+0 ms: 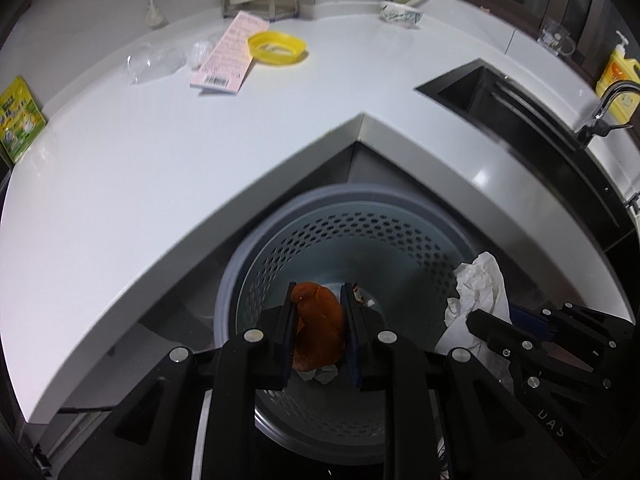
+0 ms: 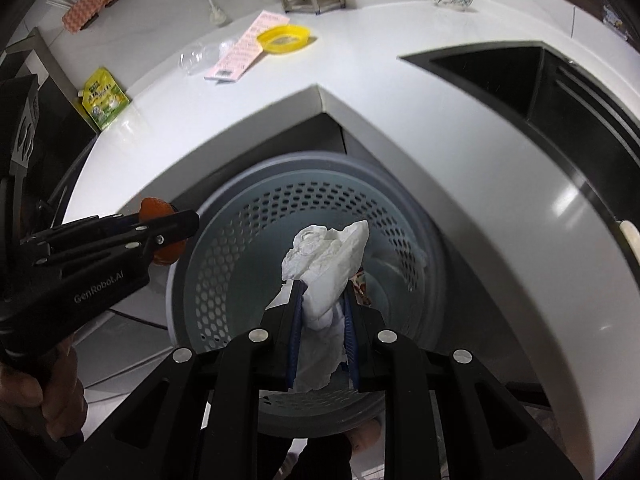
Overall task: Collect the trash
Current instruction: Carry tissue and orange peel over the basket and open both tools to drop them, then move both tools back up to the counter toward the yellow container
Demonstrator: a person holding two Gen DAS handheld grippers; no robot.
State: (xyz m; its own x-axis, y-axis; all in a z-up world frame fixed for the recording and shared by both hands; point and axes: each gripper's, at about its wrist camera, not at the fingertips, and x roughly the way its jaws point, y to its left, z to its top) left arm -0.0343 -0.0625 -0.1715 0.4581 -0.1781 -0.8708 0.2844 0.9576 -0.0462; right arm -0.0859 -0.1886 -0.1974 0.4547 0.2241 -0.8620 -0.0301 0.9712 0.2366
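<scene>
My left gripper (image 1: 318, 294) is shut on an orange peel (image 1: 318, 326) and holds it over the open grey perforated trash bin (image 1: 360, 220) that stands on the floor under the counter corner. My right gripper (image 2: 322, 286) is shut on a crumpled white tissue (image 2: 328, 256) and holds it over the same bin (image 2: 280, 208). The tissue (image 1: 480, 280) and right gripper (image 1: 474, 318) show at the right of the left wrist view. The left gripper (image 2: 188, 222) and the peel (image 2: 154, 206) show at the left of the right wrist view. Some scraps lie at the bin's bottom (image 2: 362, 284).
On the white L-shaped counter (image 1: 160, 152) lie a pink paper box (image 1: 226, 60), a yellow lid (image 1: 278, 46), a clear plastic cup (image 1: 154, 62) and a green-yellow packet (image 1: 18, 118). A dark sink (image 1: 500, 96) with a faucet (image 1: 604, 108) is at right. A bowl (image 1: 400, 12) stands at the back.
</scene>
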